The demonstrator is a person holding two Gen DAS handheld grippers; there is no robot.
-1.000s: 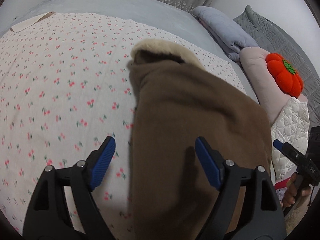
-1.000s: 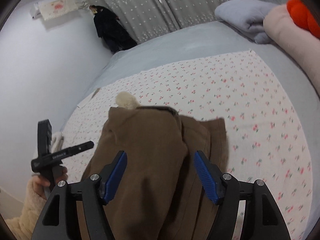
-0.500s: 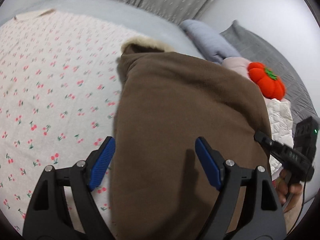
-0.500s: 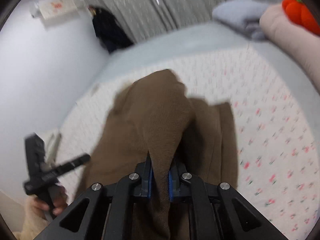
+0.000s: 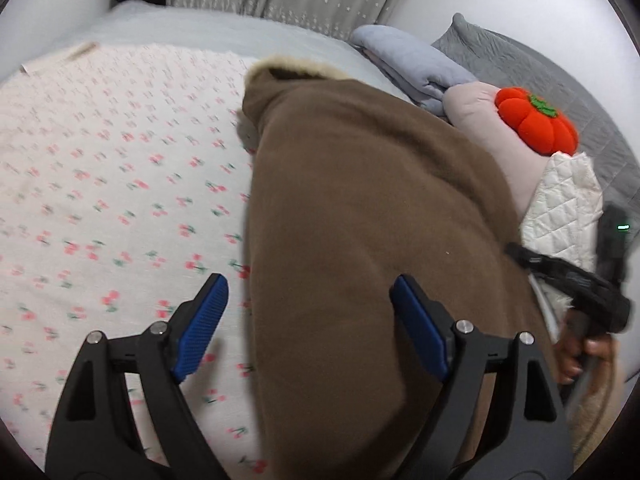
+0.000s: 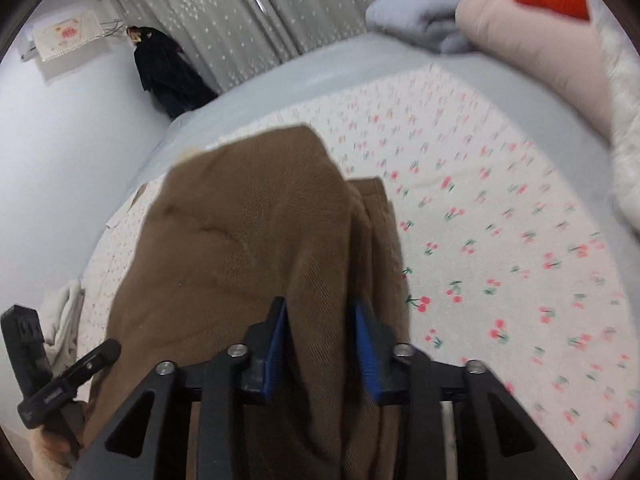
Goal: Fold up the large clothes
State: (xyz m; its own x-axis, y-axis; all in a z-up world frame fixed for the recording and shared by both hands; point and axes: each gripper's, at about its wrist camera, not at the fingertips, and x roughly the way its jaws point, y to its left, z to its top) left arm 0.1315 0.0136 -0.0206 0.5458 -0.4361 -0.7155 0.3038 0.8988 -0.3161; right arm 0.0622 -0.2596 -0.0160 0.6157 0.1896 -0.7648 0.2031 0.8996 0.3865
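Observation:
A large brown coat [image 5: 352, 216] with a cream fur collar [image 5: 296, 67] lies on the cherry-print sheet [image 5: 112, 168]. My left gripper [image 5: 308, 316] is open and empty, hovering over the coat's left edge. My right gripper [image 6: 320, 340] is partly closed around a raised fold of the brown coat [image 6: 248, 240], with the fabric still between the blue pads [image 6: 276, 344]. The right gripper's handle also shows in the left wrist view [image 5: 576, 280]. The left gripper's handle shows in the right wrist view [image 6: 52, 384].
At the bed's head lie a blue-grey folded blanket [image 5: 416, 60], a pink pillow [image 5: 488, 128], an orange pumpkin cushion [image 5: 536, 120] and a white quilted item [image 5: 564, 208]. Grey curtains [image 6: 256, 16] and a dark hanging garment [image 6: 164, 68] are by the far wall.
My right gripper shut on a fold of the coat and lifted it; now its jaws have spread somewhat with the fold still between them. My left gripper stayed open and shifted slightly over the coat.

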